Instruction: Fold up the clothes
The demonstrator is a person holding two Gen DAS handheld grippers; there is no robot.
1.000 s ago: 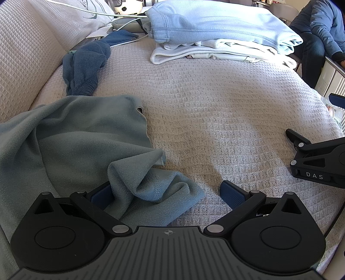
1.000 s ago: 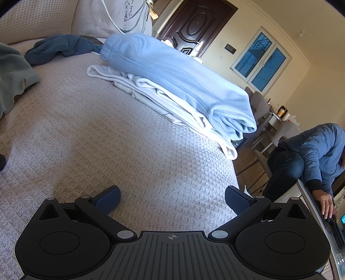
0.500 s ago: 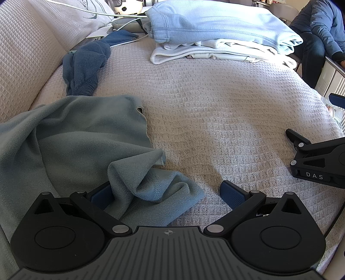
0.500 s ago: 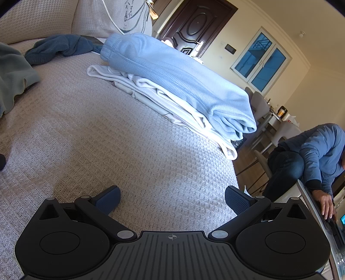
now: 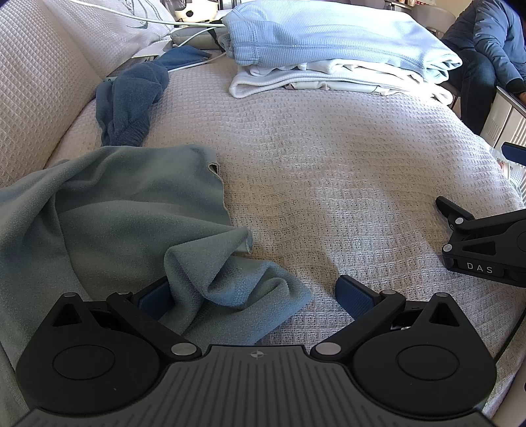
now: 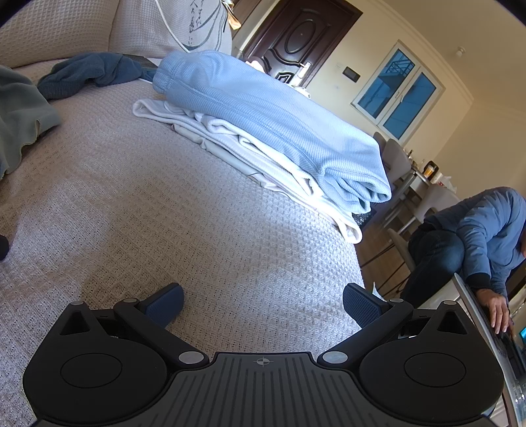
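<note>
On the bedspread [image 5: 328, 170], grey-green garment [image 5: 115, 213] crumpled, axis unclear

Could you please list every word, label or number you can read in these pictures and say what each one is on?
"DAS": white letters on the black body of the right gripper, seen at the edge of the left wrist view.
Dark brush-style writing on the pale pillow: too distorted to read.
Nothing else legible; the garments and the bed cover show no text.

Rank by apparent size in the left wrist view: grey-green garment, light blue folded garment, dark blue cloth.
1. grey-green garment, though nearness enlarges it
2. light blue folded garment
3. dark blue cloth
</note>
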